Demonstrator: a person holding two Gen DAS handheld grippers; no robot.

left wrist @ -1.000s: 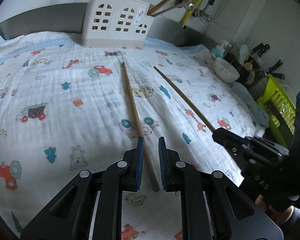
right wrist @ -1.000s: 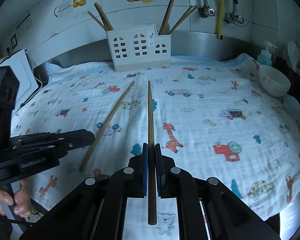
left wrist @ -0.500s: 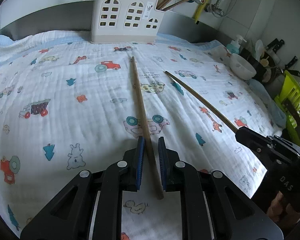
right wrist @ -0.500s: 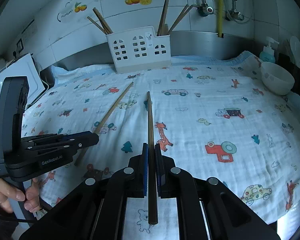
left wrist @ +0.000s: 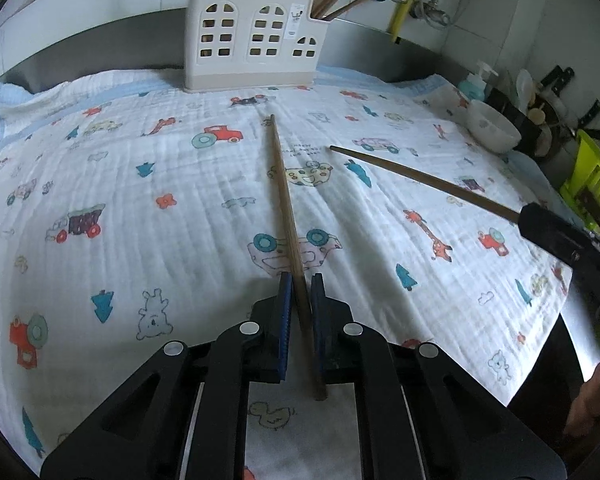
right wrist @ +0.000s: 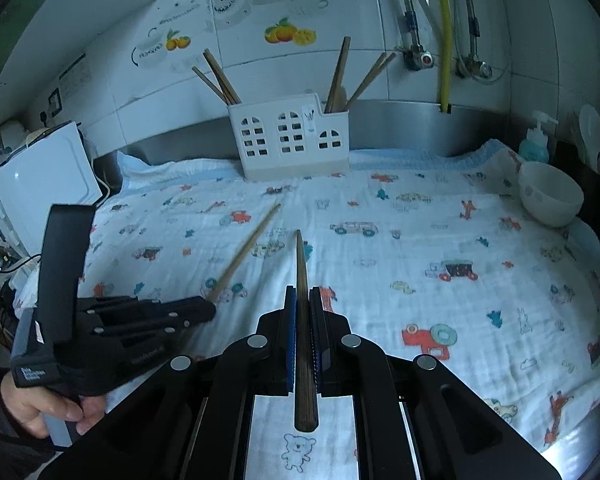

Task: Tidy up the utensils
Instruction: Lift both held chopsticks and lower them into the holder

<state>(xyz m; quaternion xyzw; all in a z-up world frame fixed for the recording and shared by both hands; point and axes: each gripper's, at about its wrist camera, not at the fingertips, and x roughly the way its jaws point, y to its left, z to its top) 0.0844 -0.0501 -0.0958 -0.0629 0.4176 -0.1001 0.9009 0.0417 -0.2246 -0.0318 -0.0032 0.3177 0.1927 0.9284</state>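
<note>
Slid the left hand-held gripper (left wrist: 299,280) forward along the pale chopstick (left wrist: 284,196) since a second back and squeezed in. Now pinching it near the thick end, barely a sliver of gap by the left pad, so probably gripped. Can't tell if it's off the cloth (left wrist: 140,208) yet. Same as before on the right hand-held gripper (right wrist: 303,292): clamped tight on the dark chopstick (right wrist: 300,264), tip raised and aimed toward the white holder (left wrist: 252,36).

Progress-wise, looks like the tail end. Already got several chopsticks standing in the holder's left and right compartments, at the back of the counter against the steel splashback. Only these two left out, both in hand, neither dropped in yet.

Surface: soft printed cloth with cars and animals, spread across the counter, bit wrinkly. Around it: white bowl (right wrist: 550,196) and soap bottle (right wrist: 534,144) to the right, green rack (left wrist: 592,184) past that, white appliance (right wrist: 44,176) on the left, tiled wall with a yellow hose (right wrist: 444,32).
</note>
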